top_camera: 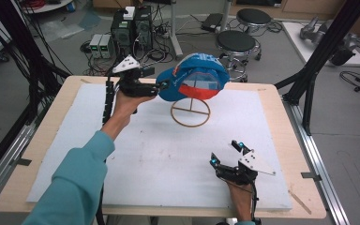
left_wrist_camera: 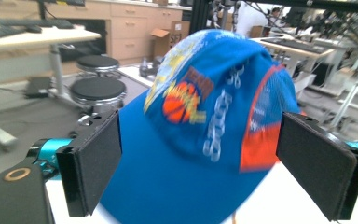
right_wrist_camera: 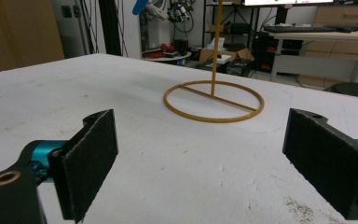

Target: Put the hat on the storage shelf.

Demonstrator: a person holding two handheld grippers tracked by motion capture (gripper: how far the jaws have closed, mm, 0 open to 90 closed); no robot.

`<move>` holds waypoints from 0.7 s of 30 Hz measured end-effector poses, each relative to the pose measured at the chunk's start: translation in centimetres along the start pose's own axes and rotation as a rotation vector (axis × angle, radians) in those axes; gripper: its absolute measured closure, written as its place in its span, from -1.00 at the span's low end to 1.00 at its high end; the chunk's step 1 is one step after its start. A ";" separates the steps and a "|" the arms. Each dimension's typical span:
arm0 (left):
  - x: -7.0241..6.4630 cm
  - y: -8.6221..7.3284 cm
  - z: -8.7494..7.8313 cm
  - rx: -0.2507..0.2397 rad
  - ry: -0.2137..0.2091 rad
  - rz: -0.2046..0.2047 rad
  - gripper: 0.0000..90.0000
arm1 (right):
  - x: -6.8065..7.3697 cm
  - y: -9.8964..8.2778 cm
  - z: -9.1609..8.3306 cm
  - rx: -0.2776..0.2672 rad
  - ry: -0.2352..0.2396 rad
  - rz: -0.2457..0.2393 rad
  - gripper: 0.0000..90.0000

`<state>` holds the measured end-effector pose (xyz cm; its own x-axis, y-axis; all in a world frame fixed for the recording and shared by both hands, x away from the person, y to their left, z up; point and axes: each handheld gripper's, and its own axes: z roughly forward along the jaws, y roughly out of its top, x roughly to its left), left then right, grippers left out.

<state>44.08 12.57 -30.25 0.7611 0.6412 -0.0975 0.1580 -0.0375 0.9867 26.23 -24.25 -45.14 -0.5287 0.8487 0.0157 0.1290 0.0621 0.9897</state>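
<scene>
White foam board (top_camera: pixel 168 154) covers the pale wooden table (top_camera: pixel 281 122) in a cluttered lab, with black stools (top_camera: pixel 236 44) and computer towers (top_camera: pixel 131 26) on the grey floor beyond. My left gripper (left_wrist_camera: pixel 200 163) has its jaws spread wide, one on either side of the brim of a blue baseball cap with an orange side panel and a basketball logo (left_wrist_camera: pixel 200 107); whether the pads touch it I cannot tell. That cap sits atop a thin tan stand with a ring-shaped base (top_camera: pixel 191 112) near the board's far edge. My right gripper (top_camera: pixel 225 152) rests low at the near right of the board, jaws gaping and holding nothing, facing the ring base, well apart from it.
</scene>
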 end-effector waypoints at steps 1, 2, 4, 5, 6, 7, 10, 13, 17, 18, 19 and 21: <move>0.0 0.0 0.0 0.000 0.000 0.000 -0.67 | 0.0 0.0 0.0 -0.001 -0.002 -0.003 -0.79; 0.1 -0.7 -1.6 -0.007 0.010 0.009 -0.67 | 0.0 0.0 0.0 -0.001 -0.003 -0.004 -0.79; 0.1 -1.5 -3.1 -0.001 0.021 0.018 -0.67 | 0.0 0.0 0.0 -0.003 -0.002 -0.008 -0.79; 0.1 -1.8 -3.9 -0.002 0.023 0.023 -0.67 | 0.0 0.0 0.0 -0.002 -0.003 -0.006 -0.79; 0.1 -2.2 -4.7 -0.004 0.027 0.031 -0.67 | 0.0 0.0 0.0 0.000 -0.004 -0.003 -0.79; 0.0 -2.5 -5.5 -0.008 0.027 0.033 -0.67 | 0.0 0.0 0.0 0.000 -0.004 -0.003 -0.79; -0.1 -3.4 -7.2 -0.012 0.022 0.045 -0.67 | 0.0 0.0 0.0 -0.004 -0.004 -0.006 -0.79; -0.5 -4.7 -9.2 -0.010 0.025 0.079 -0.67 | 0.0 0.0 0.0 -0.004 -0.005 -0.005 -0.79; -1.2 -8.4 -13.2 0.003 0.056 0.143 -0.67 | 0.0 0.0 0.0 -0.002 -0.008 -0.005 -0.79; -1.2 -9.2 -14.0 -0.002 0.063 0.144 -0.67 | 0.0 0.0 0.0 -0.002 -0.008 -0.004 -0.79; -1.2 -9.2 -14.0 -0.002 0.063 0.144 -0.67 | 0.0 0.0 0.0 0.000 -0.008 -0.004 -0.79; -1.3 -11.4 -16.2 -0.017 0.088 0.153 -0.67 | 0.0 0.0 0.0 -0.001 -0.008 0.002 -0.79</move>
<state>31.07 24.56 -39.29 0.7174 0.6936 0.0652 0.0331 -0.1274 0.9913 26.29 -24.26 -45.13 -0.5215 0.8531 0.0170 0.1293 0.0593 0.9898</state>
